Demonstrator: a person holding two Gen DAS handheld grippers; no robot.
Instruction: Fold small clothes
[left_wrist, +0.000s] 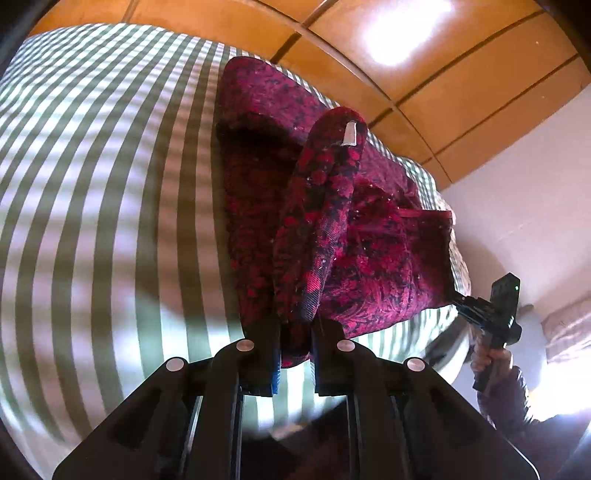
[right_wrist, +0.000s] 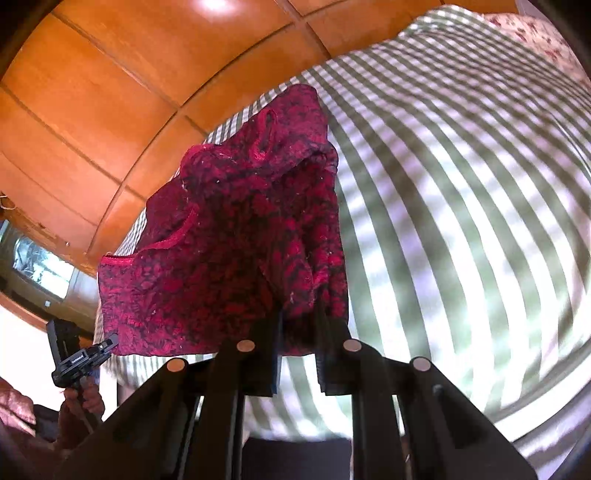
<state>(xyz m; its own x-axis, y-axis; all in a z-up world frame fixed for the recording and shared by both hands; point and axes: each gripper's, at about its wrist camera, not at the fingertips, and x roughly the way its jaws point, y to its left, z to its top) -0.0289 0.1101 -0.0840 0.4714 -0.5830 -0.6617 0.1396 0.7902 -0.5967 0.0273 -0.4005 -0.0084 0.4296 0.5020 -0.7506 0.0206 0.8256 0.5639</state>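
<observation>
A small red and dark floral garment (left_wrist: 325, 221) is stretched between both grippers, partly lifted off a green and white striped bed (left_wrist: 110, 206). My left gripper (left_wrist: 295, 332) is shut on one bunched corner of it; a grey label (left_wrist: 350, 133) shows on a raised fold. My right gripper (right_wrist: 297, 328) is shut on the opposite corner of the garment (right_wrist: 229, 258), whose red trimmed neckline (right_wrist: 166, 242) faces the camera. The right gripper also shows in the left wrist view (left_wrist: 491, 314), and the left gripper in the right wrist view (right_wrist: 85, 358), each in a hand.
The striped bed cover (right_wrist: 461, 221) fills most of both views. A wooden panelled wall (right_wrist: 110, 92) stands behind the bed. A floral pillow (right_wrist: 535, 40) lies at the far end. A white wall (left_wrist: 517, 192) is at the right in the left wrist view.
</observation>
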